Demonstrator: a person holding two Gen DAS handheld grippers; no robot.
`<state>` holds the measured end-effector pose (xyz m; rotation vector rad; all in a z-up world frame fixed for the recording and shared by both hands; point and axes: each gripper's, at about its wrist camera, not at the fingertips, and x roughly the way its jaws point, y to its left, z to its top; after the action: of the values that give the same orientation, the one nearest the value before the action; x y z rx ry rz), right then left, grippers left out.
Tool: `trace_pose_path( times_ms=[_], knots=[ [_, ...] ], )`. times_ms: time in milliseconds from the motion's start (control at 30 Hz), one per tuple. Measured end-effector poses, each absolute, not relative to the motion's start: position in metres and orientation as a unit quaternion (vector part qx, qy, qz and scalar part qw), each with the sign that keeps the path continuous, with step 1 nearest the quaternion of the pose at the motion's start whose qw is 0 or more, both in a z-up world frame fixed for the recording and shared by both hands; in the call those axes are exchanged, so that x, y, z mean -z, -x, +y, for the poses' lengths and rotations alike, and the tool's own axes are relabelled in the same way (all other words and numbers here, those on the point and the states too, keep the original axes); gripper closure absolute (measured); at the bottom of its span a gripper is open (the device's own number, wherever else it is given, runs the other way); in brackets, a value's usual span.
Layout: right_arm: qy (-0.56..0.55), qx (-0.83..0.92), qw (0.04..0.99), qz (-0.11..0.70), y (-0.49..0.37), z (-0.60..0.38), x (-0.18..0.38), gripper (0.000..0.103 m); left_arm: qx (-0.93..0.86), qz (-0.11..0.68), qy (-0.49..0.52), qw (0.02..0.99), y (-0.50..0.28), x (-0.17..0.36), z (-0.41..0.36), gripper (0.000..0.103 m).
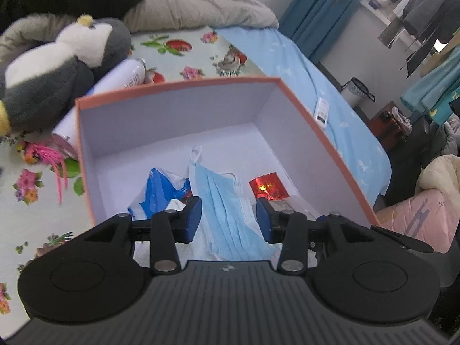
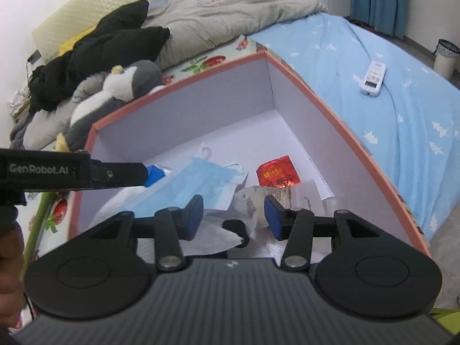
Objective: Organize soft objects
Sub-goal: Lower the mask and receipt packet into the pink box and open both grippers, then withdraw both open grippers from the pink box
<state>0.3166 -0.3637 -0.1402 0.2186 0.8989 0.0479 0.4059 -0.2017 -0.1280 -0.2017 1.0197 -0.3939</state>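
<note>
Inside the box (image 1: 178, 109), left claw (image 1: 229, 215) wide over the face mask (image 1: 227, 201): light, floppy, pinch mid-pleats. Right claw (image 2: 234, 215) wide, empty.

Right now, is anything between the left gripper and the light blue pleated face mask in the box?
Nothing visible. The left gripper hangs open over the orange-rimmed cardboard box, and the light blue pleated face mask lies directly between its fingers. A blue and white plastic bag sits beside it, not across it.
</note>
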Motion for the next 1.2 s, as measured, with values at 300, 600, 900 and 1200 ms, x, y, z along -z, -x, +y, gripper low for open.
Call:
trace_pose_path(
  times_ms=[300,600,900,1200],
  knots=[
    [-0.102,-0.029,0.911,0.398,-0.266,-0.347,0.096,0.053,0.187,0.437,0.086,0.875,-0.340,0.075,-0.177,0.055],
    [-0.092,-0.042,0.927,0.361,-0.204,-0.322,0.057,0.053,0.187,0.399,0.089,0.893,-0.254,0.035,-0.147,0.055],
    [-0.081,-0.067,0.931,0.348,-0.152,-0.295,0.042,0.053,0.174,0.382,0.095,0.902,-0.179,0.023,-0.118,0.055],
    [-0.073,-0.083,0.935,0.336,-0.114,-0.282,0.035,0.053,0.154,0.366,0.092,0.913,-0.124,0.020,-0.100,0.055]
  ],
)
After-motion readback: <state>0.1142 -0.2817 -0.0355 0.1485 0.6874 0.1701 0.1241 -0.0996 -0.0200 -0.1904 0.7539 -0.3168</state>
